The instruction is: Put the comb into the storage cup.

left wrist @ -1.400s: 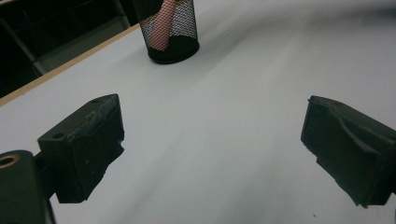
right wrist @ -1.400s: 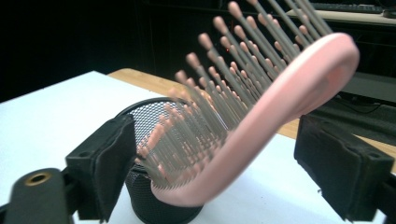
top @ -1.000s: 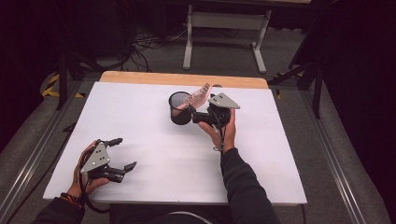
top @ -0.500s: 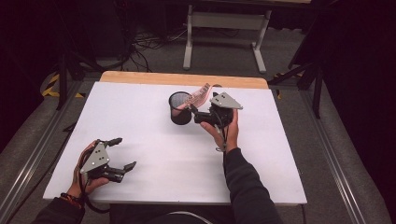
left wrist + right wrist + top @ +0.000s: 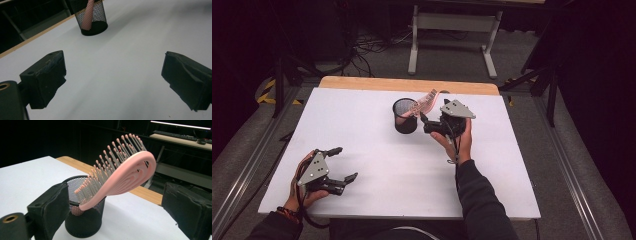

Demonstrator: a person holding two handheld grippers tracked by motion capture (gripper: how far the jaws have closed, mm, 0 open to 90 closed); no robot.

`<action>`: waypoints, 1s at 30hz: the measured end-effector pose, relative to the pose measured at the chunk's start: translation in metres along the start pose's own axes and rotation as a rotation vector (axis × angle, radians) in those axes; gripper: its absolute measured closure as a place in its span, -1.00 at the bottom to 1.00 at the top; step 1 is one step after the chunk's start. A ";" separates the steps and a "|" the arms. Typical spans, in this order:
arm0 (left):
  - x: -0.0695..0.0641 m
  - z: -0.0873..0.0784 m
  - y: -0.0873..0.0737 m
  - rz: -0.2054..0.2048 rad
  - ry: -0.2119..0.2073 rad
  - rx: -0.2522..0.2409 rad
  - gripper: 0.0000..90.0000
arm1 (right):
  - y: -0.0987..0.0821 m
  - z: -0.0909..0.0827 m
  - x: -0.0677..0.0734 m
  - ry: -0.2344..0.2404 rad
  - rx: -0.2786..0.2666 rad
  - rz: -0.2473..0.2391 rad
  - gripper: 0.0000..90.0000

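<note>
Just ahead of my right tongs, spread wide and empty, the pink plastic bristled hairbrush leans handle-down in the black wire-mesh cup. Placing looks done; next I'd back away. Left tongs rest wide on the white counter.

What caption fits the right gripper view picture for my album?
Pink hairbrush stands handle-down, leaning in a black mesh cup, framed by the right gripper's open fingers.

Two black jaws of the left gripper stand wide apart at lower left and right over the white table. At upper left, a black mesh cup holds something pink (handle end down).
</note>
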State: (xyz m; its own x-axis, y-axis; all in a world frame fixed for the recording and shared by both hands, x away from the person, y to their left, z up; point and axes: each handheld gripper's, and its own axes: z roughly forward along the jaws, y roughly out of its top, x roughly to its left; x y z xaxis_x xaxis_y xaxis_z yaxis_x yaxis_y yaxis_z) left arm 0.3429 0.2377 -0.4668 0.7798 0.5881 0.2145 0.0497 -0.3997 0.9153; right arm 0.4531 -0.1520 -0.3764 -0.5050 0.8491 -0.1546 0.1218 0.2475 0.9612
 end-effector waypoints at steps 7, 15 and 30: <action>0.000 0.000 0.000 -0.006 0.003 -0.003 -0.85 | 0.000 -0.003 0.000 -0.006 -0.001 -0.014 -0.81; 0.001 0.000 0.000 -0.005 0.005 -0.003 -0.86 | 0.000 -0.010 -0.001 -0.015 -0.006 -0.036 -0.80; 0.000 0.000 0.000 -0.001 0.004 0.005 -0.86 | -0.004 -0.015 -0.003 -0.023 -0.012 -0.042 -0.79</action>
State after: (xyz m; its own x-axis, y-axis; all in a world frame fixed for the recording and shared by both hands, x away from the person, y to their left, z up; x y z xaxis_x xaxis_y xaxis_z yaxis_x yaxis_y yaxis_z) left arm 0.3432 0.2381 -0.4670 0.7771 0.5914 0.2154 0.0534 -0.4029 0.9137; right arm 0.4409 -0.1625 -0.3764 -0.4894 0.8488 -0.2003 0.0903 0.2778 0.9564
